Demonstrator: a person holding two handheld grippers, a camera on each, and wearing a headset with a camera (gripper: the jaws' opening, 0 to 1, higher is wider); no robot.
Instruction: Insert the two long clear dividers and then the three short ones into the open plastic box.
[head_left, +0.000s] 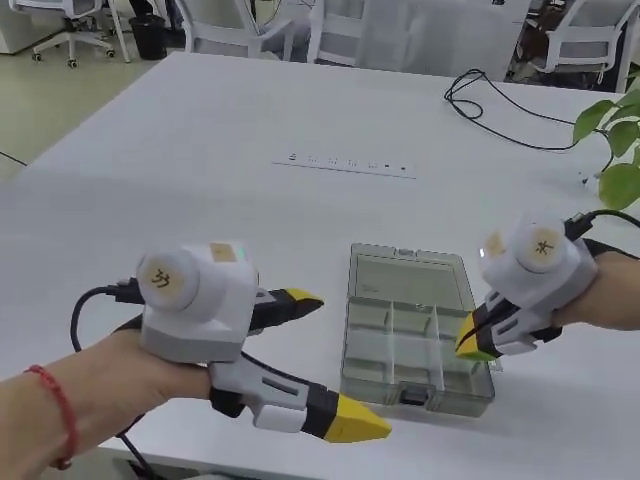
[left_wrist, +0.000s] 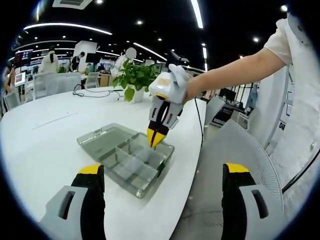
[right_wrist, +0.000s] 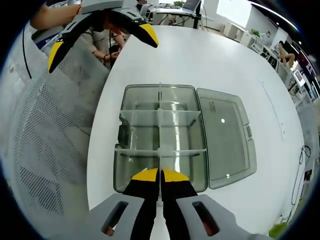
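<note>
The clear plastic box (head_left: 415, 395) lies open near the table's front edge, with its lid (head_left: 410, 272) folded flat behind it. Clear dividers split the inside into compartments. My right gripper (head_left: 475, 345) hangs over the box's right side. In the right gripper view it (right_wrist: 160, 175) is shut on a thin clear divider (right_wrist: 160, 125) that runs straight across the box (right_wrist: 117, 165), crossing two others. My left gripper (head_left: 330, 360) hovers open to the left of the box, holding nothing. The left gripper view has the box (left_wrist: 145, 187) and the right gripper (left_wrist: 156, 140) ahead.
A green plant (head_left: 615, 150) stands at the right edge, with a black cable (head_left: 500, 100) behind it. A flush socket strip (head_left: 345, 163) sits mid-table. The table's front edge runs just below the box. Office chairs stand beyond the far edge.
</note>
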